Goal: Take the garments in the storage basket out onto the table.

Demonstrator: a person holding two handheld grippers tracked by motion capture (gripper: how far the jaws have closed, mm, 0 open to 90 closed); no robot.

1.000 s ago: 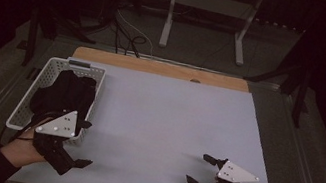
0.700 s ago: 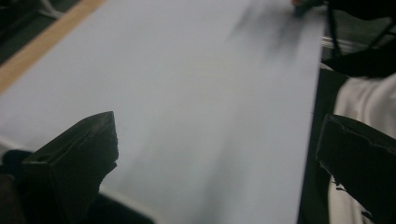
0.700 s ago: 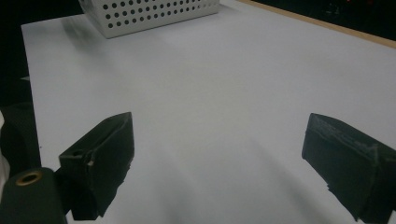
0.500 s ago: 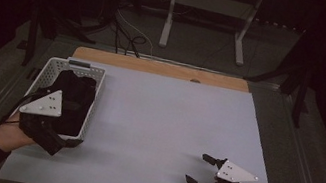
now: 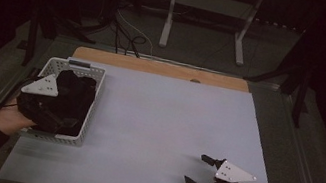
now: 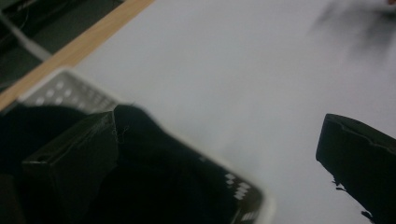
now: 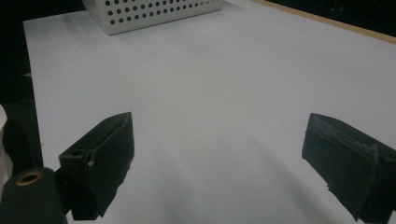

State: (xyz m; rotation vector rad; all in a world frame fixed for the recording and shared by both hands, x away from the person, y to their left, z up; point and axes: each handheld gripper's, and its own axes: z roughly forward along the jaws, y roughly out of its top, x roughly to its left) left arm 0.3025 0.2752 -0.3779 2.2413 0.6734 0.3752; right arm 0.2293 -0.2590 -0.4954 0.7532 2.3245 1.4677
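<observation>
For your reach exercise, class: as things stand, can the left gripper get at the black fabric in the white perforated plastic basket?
Probably yes. The left gripper hangs over the white perforated plastic basket, jaws open, with nothing between it and the black fabric.

In the high view the left gripper (image 5: 47,114) is partly lost against the dark cloth (image 5: 71,98) in the white basket (image 5: 92,109), so its jaws cannot be made out (the left gripper view is blurred). The far dark smear (image 6: 359,23) cannot be identified.
</observation>
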